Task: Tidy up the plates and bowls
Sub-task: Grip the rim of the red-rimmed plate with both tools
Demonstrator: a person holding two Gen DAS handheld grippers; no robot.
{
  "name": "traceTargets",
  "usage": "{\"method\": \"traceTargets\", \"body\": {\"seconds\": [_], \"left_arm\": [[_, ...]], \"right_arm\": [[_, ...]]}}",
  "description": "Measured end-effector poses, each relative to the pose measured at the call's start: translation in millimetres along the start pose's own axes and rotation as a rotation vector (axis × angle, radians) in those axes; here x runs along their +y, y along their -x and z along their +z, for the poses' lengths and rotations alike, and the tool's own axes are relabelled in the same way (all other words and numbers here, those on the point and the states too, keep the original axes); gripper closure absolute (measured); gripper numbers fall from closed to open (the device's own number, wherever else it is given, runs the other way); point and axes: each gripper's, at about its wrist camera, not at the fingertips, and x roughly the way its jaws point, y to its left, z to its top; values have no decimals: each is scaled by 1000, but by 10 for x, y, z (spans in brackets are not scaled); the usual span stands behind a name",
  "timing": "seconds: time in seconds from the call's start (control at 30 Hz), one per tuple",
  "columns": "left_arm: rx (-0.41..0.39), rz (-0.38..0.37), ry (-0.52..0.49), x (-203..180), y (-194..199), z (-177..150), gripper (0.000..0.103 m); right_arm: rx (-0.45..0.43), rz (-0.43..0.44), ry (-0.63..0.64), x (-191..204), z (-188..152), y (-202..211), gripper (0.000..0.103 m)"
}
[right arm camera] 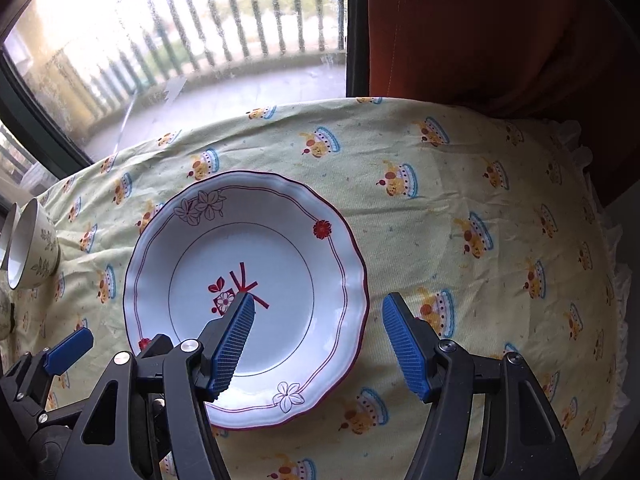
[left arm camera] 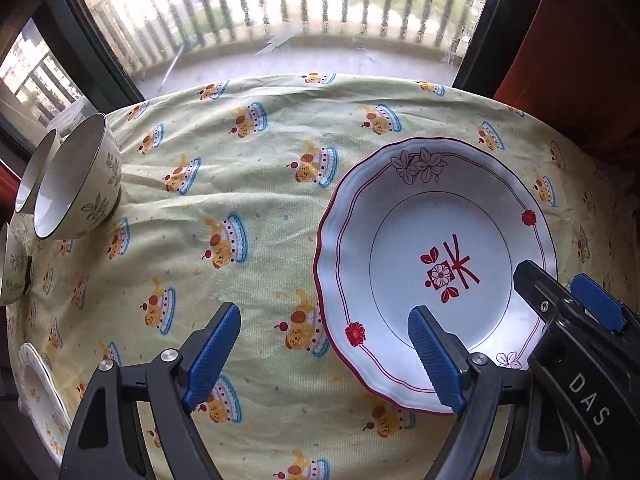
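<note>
A white scalloped plate (left arm camera: 440, 240) with a red rim and flower prints lies flat on the yellow cartoon-print tablecloth (left arm camera: 248, 208). My left gripper (left arm camera: 326, 360) hovers open over the plate's left edge, with one blue pad above the plate's inside and the other above the cloth. In the right wrist view, my right gripper (right arm camera: 320, 346) stands open astride the right edge of the same plate (right arm camera: 280, 280). Neither gripper's pads touch the plate. Two leaf-patterned bowls (left arm camera: 76, 184) stand close together at the table's left.
A third leaf-patterned bowl (left arm camera: 12, 276) and a small yellow-patterned plate (left arm camera: 36, 396) sit at the left edge. A window with balcony railings (left arm camera: 280, 8) lies beyond the table's far edge. An orange curtain (right arm camera: 480, 32) hangs at the back right.
</note>
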Motion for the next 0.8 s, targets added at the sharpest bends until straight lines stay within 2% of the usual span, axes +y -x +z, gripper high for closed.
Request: {"method": "traceTargets", "body": {"seconds": [0.17,0.3,0.43,0.57,0.63,0.8], "left_arm": [[12,-4,19,-20,-153,89,17],[23,-11,10,-58,-240,122,24],[14,-24,2,-61,-259,132,27],[6,-63,-19,-93,-239,120,40],[0,-76,-40,-130,-217,96,40],[-25,-55,-75,-151,-148,33,41]], "right_arm": [[14,0,-33,-111,69,-166,33],[25,-3,-35,-123,105,-287,33],[36,14,-36,-113,130,-367,33],[51,59,-63,-126,127,-393,34],[58,87,-59,-97,119,-392,41],[58,75,-40,-45,76,-355,42]]}}
